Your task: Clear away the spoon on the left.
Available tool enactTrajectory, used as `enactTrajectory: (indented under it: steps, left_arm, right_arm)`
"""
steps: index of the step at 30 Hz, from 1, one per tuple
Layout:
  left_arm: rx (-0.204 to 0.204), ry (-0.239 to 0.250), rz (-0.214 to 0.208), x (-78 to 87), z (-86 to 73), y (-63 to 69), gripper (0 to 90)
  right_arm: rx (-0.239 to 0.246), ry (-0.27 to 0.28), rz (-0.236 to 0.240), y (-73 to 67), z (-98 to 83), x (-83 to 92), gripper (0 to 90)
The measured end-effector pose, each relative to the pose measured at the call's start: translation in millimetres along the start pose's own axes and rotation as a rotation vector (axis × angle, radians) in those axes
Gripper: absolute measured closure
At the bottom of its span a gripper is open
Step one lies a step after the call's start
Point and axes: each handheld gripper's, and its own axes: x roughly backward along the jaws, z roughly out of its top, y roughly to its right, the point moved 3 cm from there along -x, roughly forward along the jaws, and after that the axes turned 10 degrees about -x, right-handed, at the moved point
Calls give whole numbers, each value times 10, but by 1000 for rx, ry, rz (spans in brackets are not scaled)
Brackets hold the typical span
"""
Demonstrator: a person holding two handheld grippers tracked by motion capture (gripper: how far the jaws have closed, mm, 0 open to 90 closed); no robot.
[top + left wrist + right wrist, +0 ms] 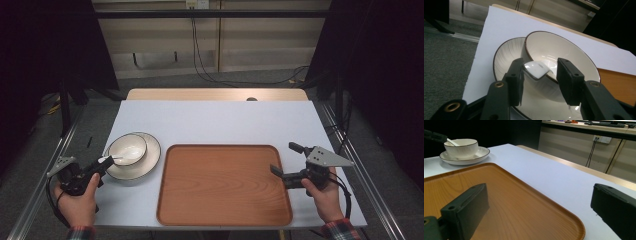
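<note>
A white bowl (127,148) with a dark rim stands on a matching plate (150,160) at the table's left. A white spoon (536,70) lies in the bowl (564,52), its handle sticking out over the near rim. My left gripper (105,162) is at that handle. In the left gripper view its jaws stand on either side of the handle end, the left one touching it and a gap at the right one. My right gripper (282,157) hangs open over the right edge of the wooden tray (225,185), holding nothing.
The tray (511,207) is bare and lies in front of the middle of the white table (215,120). In the right gripper view the bowl (461,147) and plate (481,153) stand far off, beyond the tray. Cables hang on the back wall.
</note>
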Motion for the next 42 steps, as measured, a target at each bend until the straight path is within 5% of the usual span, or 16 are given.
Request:
enactTrajectory:
  steps: [12,26,28,42]
  left_arm:
    - [8,15,-41,59,68,48,737]
    - [-2,51,-77,43,131,127,815]
    - [4,61,-116,11,173,141,839]
    - [6,70,-146,-150,326,99,844]
  right_arm:
    - [1,1,-1,8,6,-8,13]
    - [5,-3,-3,7,6,-6,13]
    - [3,-3,-2,6,5,-6,13]
    - [-2,-3,16,15,7,-6,13]
